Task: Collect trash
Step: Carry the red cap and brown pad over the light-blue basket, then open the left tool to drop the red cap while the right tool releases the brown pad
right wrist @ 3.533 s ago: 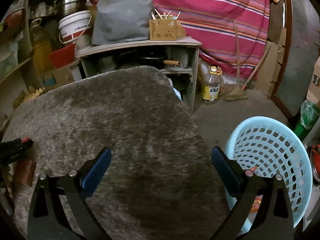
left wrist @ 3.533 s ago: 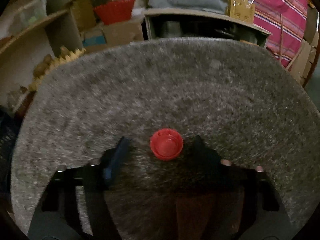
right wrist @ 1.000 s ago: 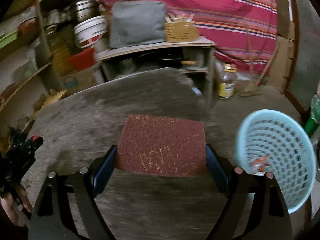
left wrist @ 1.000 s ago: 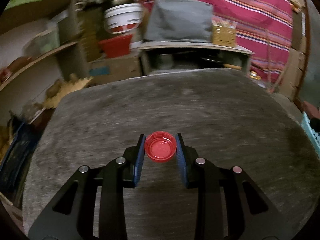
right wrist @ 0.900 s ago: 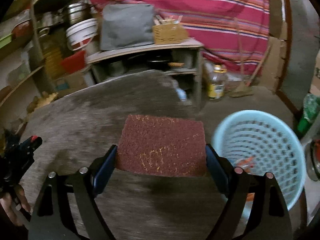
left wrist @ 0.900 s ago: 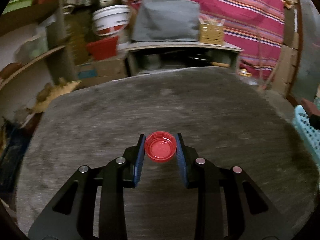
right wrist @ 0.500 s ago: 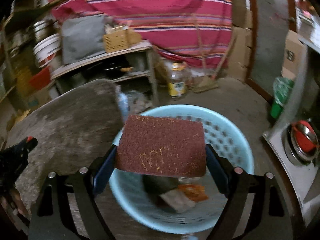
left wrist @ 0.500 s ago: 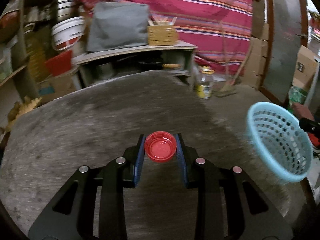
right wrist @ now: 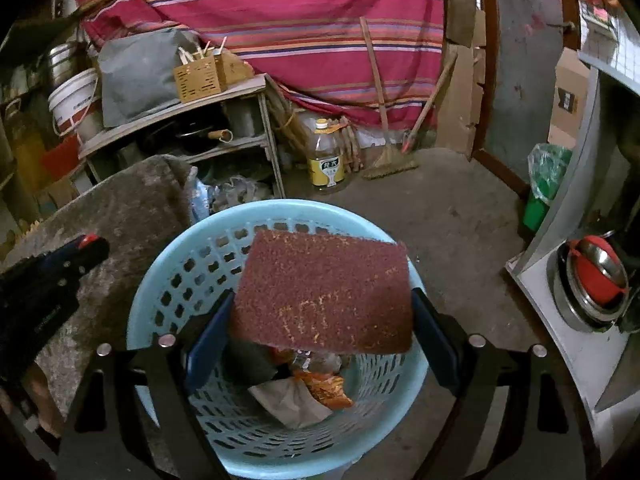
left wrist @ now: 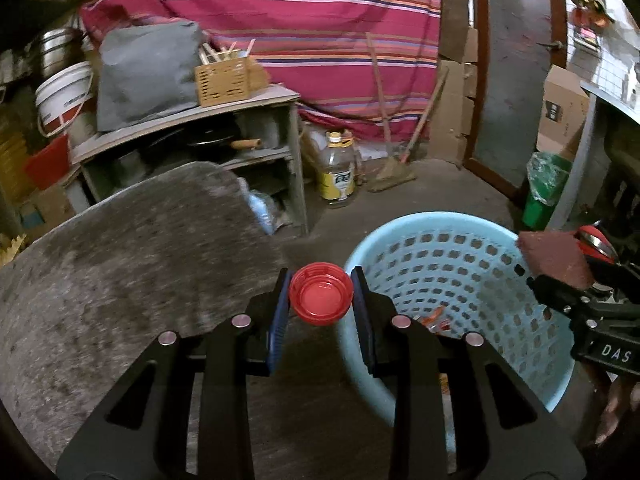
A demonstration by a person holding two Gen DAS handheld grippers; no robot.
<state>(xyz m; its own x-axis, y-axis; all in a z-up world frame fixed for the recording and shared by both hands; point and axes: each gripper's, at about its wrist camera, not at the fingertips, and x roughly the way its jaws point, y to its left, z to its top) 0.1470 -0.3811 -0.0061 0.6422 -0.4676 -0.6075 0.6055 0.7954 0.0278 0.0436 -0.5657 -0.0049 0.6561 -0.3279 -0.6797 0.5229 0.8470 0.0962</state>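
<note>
My left gripper [left wrist: 321, 299] is shut on a red bottle cap [left wrist: 321, 300], held at the table's right edge, just left of the light blue basket [left wrist: 472, 240]. My right gripper [right wrist: 320, 308] holds a dark red scouring pad [right wrist: 324, 292] between its jaws directly above the basket [right wrist: 176, 252], which contains wrappers and crumpled paper [right wrist: 296, 396]. The pad looks tilted, and the left jaw seems slightly off its edge. The right gripper with the pad [left wrist: 554, 256] also shows at the right of the left wrist view.
The grey felt-covered table [left wrist: 120, 260] lies to the left. A shelf unit [left wrist: 192, 120], an oil bottle [left wrist: 336, 170], a broom [left wrist: 392, 168] and a green bin [left wrist: 544, 188] stand on the concrete floor behind. Metal bowls [right wrist: 592, 280] sit at the right.
Both grippers swung right from the table to the basket. The right gripper now holds the pad over the basket's middle, and the pad has tilted. The left gripper carries the cap to the table's edge.
</note>
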